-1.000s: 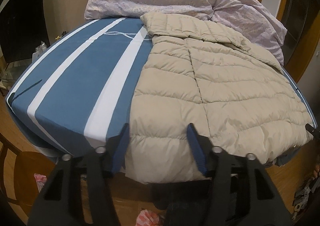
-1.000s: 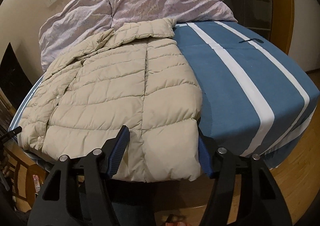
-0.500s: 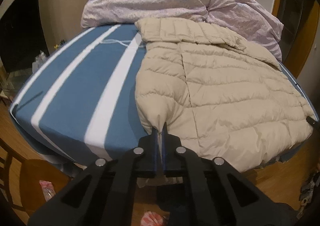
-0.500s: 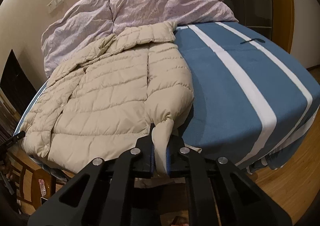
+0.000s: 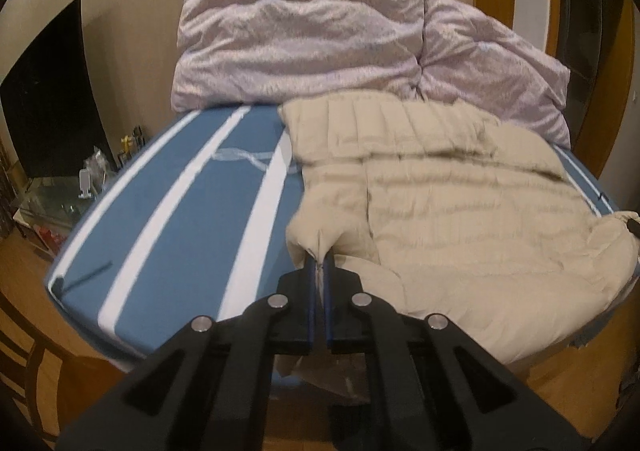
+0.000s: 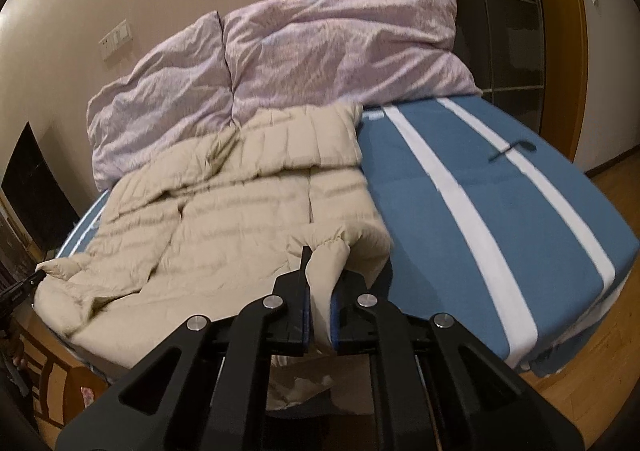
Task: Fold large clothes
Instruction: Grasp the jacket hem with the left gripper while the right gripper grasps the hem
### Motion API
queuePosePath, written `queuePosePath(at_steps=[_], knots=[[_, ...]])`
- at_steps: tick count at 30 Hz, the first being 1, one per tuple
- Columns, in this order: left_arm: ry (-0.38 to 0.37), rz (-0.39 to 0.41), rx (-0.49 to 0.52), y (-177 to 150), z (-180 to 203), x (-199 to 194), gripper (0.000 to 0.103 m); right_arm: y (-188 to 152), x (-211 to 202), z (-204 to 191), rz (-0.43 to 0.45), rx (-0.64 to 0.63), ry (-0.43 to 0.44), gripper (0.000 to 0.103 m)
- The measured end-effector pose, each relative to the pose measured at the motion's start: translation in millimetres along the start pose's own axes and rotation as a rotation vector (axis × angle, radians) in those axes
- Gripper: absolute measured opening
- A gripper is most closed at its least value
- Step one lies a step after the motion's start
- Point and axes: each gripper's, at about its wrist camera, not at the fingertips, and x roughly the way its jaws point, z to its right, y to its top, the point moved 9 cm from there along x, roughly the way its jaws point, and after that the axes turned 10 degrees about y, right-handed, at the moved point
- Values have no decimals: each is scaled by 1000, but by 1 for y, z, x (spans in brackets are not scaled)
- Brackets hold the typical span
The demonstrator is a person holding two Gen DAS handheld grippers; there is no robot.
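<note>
A beige quilted puffer jacket (image 5: 460, 211) lies spread on a blue bed with white stripes (image 5: 172, 227). My left gripper (image 5: 319, 263) is shut on one bottom hem corner of the jacket and holds it lifted off the bed. My right gripper (image 6: 320, 271) is shut on the other bottom hem corner of the jacket (image 6: 224, 227), also lifted. The hem bunches up between the blue pads. The collar end lies at the far side against the pillows. Each view shows the other gripper's tip at its edge.
Two lilac pillows (image 5: 300, 51) lean on the wall at the head of the bed. A low glass table with small items (image 5: 60, 199) stands to the left. A wooden chair (image 6: 52, 383) and wooden floor (image 6: 600, 363) are at the near bed edge.
Both grippers went from open at the hem to shut on it, then rose and moved forward over the bed, pulling the lower part of the jacket up and toward the pillows.
</note>
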Motion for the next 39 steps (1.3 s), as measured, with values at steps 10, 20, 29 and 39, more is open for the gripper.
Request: queuePosePath(at_steps=[10, 20, 29, 39], knots=[[29, 69, -4, 77, 16, 23, 3, 57, 31, 5, 41, 5, -16, 7], [71, 53, -18, 143, 37, 84, 3, 114, 94, 17, 31, 50, -12, 7], [115, 24, -27, 187, 48, 154, 3, 158, 161, 27, 35, 84, -14, 7], [152, -49, -23, 200, 65, 236, 4, 167, 242, 55, -24, 154, -56, 8]])
